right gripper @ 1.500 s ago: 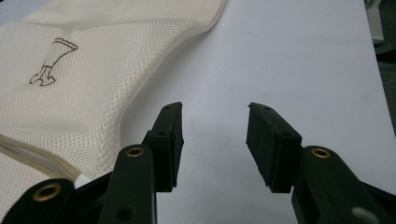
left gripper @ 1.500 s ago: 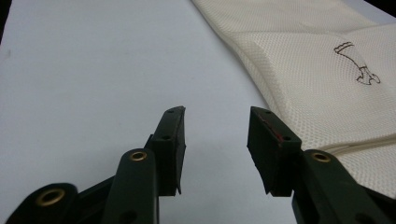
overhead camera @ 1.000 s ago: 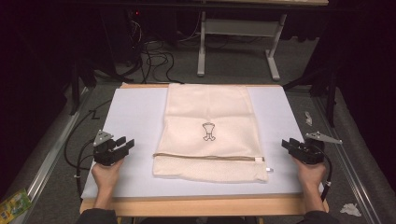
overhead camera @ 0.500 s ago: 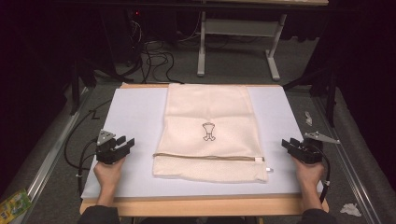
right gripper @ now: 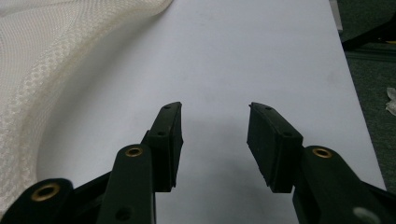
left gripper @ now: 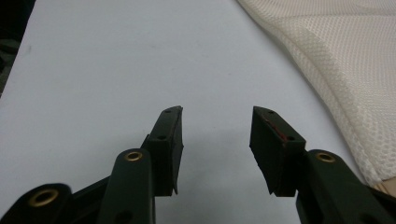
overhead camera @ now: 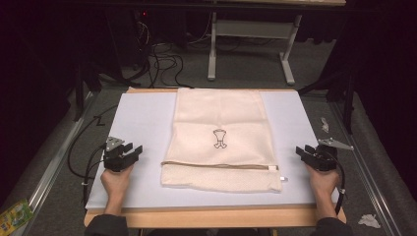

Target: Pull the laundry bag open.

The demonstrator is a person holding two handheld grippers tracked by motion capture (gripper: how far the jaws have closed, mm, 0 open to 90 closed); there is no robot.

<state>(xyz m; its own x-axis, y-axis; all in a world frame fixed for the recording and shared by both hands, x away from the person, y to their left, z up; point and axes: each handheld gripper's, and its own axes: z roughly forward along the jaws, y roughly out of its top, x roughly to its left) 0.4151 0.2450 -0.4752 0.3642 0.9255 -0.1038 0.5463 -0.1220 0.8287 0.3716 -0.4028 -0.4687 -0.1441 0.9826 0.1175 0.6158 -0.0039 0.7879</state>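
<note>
Both hands barely shifted while the left gripper (overhead camera: pixel 132 151) and right gripper (overhead camera: pixel 303 151) widened, empty, beside the untouched cream mesh zip bag (overhead camera: pixel 220 142) on the desk (overhead camera: pixel 142 118).

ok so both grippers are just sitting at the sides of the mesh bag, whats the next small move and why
Probably bring the left gripper inward to the mesh bag's near left corner. Both grippers' jaws stand open over the bare white mat with nothing between them, the right gripper likewise apart from the bag.
</note>
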